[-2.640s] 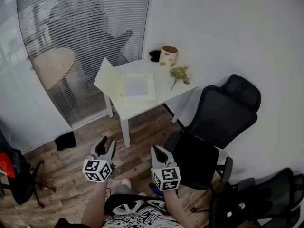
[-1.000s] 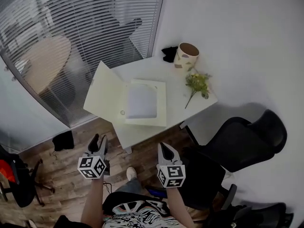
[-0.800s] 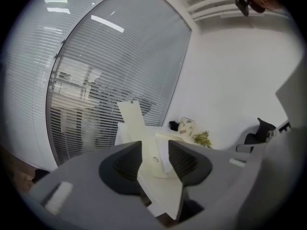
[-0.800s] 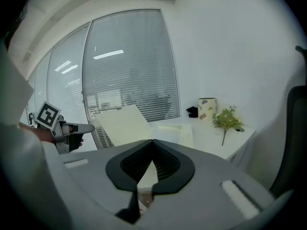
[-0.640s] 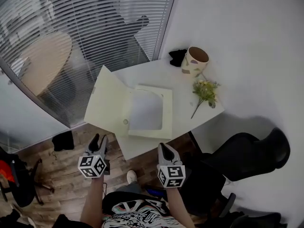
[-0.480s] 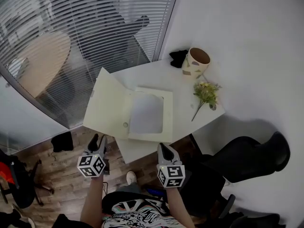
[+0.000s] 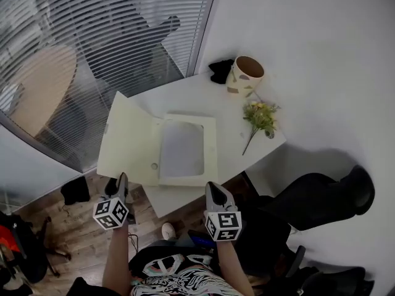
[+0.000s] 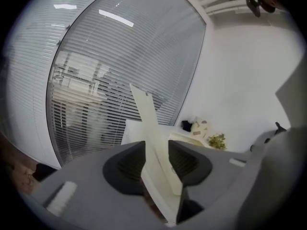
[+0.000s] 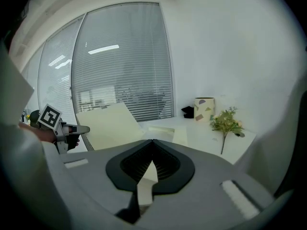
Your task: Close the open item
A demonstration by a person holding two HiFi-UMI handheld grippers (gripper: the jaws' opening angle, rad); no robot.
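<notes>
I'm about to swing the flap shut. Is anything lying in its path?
Nothing visible does. The flap folds over a base holding only a flat sheet. The flowers and cup sit clear to the right.

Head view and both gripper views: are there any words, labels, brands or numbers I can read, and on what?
No readable text anywhere.
The folder is blank.
The cup bears only coloured shapes.
The marker cubes show black-and-white square patterns, no letters or numbers.

White wall [image 7: 308, 54], slatted blinds [image 7: 111, 36], wood floor [image 7: 68, 227]
</notes>
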